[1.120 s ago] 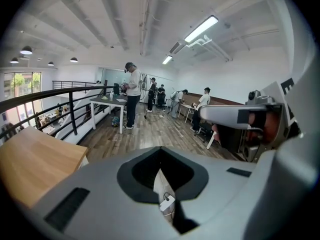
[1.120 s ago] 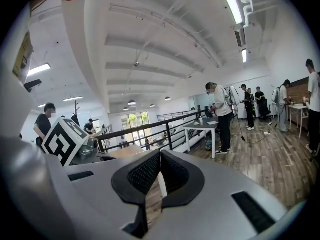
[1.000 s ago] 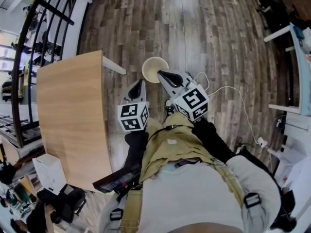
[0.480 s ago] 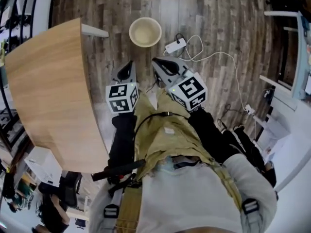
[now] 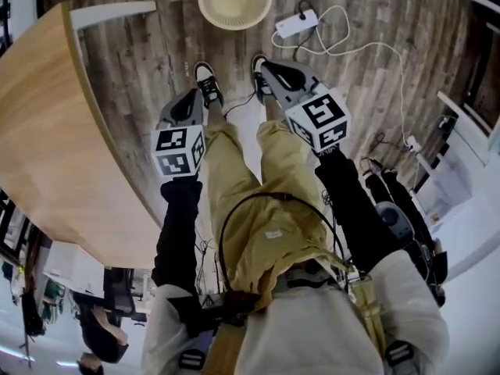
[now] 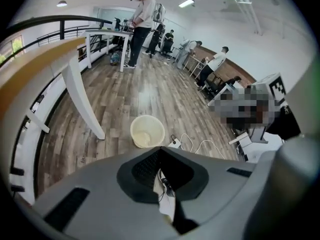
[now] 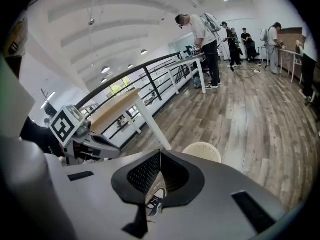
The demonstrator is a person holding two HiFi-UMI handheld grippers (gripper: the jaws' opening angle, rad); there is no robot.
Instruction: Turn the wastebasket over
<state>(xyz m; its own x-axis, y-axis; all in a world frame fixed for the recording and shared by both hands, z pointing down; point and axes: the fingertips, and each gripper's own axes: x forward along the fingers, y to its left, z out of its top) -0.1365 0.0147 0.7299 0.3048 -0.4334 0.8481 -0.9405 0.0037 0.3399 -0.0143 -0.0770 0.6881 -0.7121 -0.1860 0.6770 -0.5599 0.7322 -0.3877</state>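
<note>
Left gripper (image 5: 191,100) and right gripper (image 5: 273,73) are held short of the wastebasket (image 5: 234,0), jaws together, empty; unless opened, it could be shoved away.

- Dark wood-plank floor (image 5: 141,61).
- Cream wastebasket (image 5: 234,1) stands upright on it, mouth up.
- White power strip (image 5: 295,23) lies just beside the wastebasket; its cable (image 5: 367,49) loops across the planks.
- Two sneakers (image 5: 205,80) stand nearby.

Left tongs (image 5: 193,96) closed, right tongs (image 5: 267,69) closed, both angled downward
</note>
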